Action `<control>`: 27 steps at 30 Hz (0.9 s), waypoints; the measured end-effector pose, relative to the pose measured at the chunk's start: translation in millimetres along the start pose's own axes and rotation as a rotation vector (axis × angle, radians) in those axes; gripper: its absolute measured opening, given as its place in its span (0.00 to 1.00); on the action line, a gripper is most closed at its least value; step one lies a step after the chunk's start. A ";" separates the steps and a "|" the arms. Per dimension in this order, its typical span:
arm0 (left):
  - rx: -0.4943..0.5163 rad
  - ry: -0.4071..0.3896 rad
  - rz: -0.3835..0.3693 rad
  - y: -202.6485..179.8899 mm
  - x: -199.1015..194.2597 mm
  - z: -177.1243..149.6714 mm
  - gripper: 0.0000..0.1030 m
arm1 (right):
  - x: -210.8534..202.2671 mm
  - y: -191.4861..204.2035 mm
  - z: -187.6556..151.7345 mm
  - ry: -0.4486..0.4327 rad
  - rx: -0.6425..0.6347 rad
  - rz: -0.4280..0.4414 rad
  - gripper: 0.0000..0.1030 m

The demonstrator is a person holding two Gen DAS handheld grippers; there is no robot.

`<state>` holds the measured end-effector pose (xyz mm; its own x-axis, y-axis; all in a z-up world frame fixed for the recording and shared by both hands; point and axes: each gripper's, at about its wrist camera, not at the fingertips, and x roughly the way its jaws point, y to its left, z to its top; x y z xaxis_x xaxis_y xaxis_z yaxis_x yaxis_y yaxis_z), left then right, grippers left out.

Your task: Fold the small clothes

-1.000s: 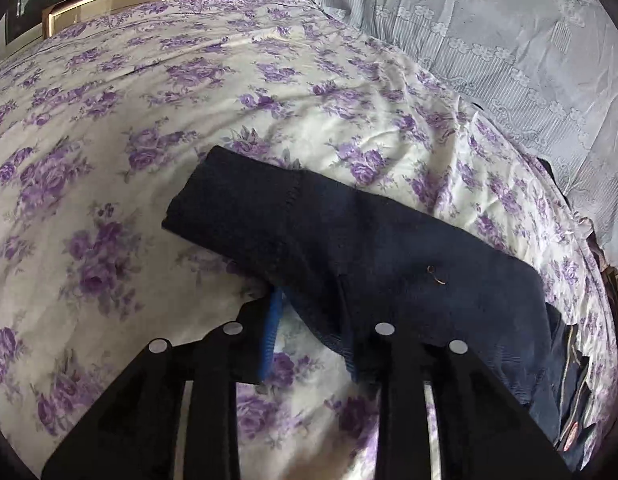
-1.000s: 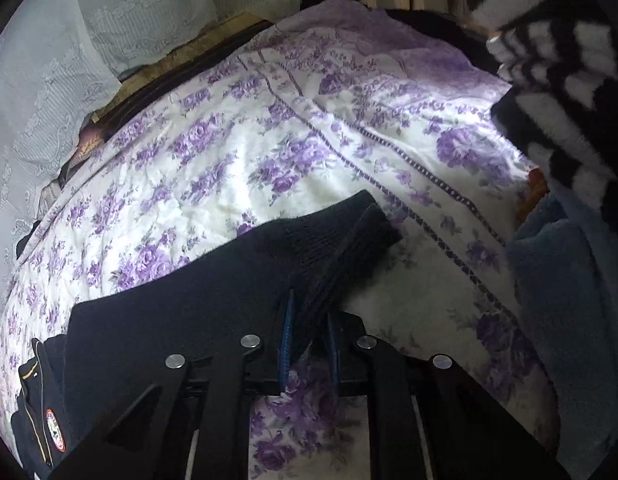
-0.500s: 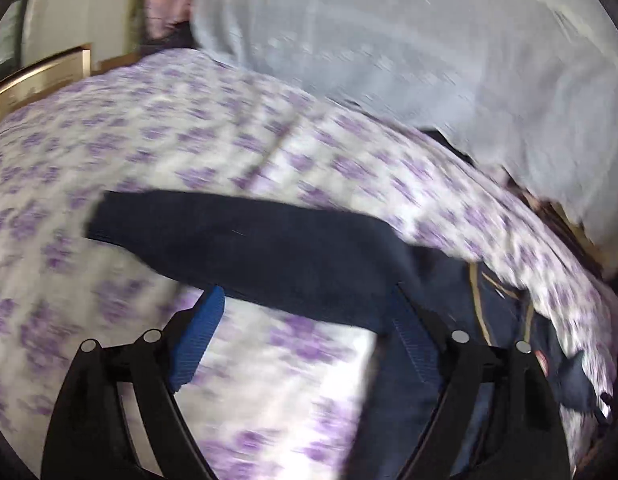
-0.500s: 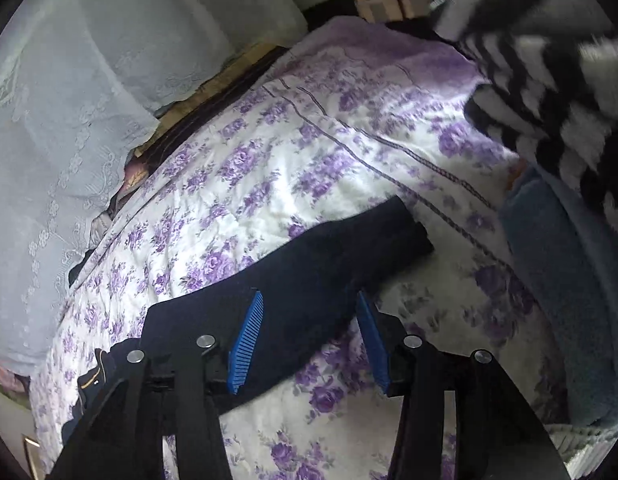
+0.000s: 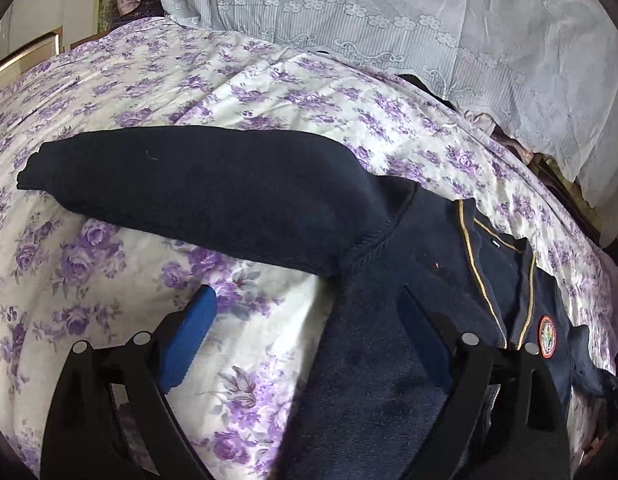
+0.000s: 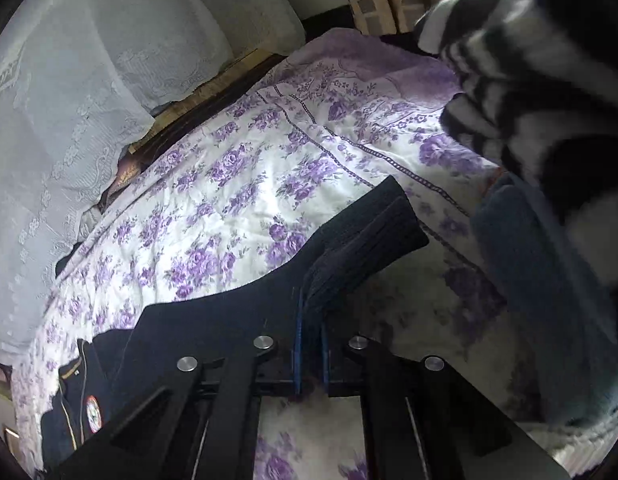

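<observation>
Left to right, left wrist view first. One bed, covered by one sheet printed with purple flowers. One navy jacket lies flat on it. Its one visible sleeve stretches out to the left, cuff at the far left end, lying flat on the sheet. The jacket body fills the lower right; two gold piping lines run down its front, and one round badge sits near the right edge. One pale lace cover is draped behind the bed, top right.

Left gripper: jaws have just been opening and now stand wide. One blue pad is over bare sheet, the other over the jacket body; the jacket's side edge lies between them, not pinched.

Right wrist view. Same lace cover at left, same sheet in the middle. The jacket sits lower left, badge showing. The sleeve runs up and right from the jaws, cuff end at its far tip.

Right gripper: jaws have just been closing, now narrow, the two blue pads pinching a fold of sleeve cloth.

At right: one black-and-white striped fleece, blurred, and one grey-blue cloth below it, on the bed's edge.
</observation>
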<state>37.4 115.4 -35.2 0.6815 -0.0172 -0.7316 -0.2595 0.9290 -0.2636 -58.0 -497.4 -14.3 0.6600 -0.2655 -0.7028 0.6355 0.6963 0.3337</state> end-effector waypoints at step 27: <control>0.407 0.073 0.156 -102.2 69.3 0.6 0.96 | 64.0 280.0 -127.8 0.180 -0.570 0.144 0.89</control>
<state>111.6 19.5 -58.6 0.6013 0.1225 -0.7896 -0.0547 0.9922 0.1123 111.0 -234.2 -46.1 0.6135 -0.0601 -0.7874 0.1983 0.9769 0.0799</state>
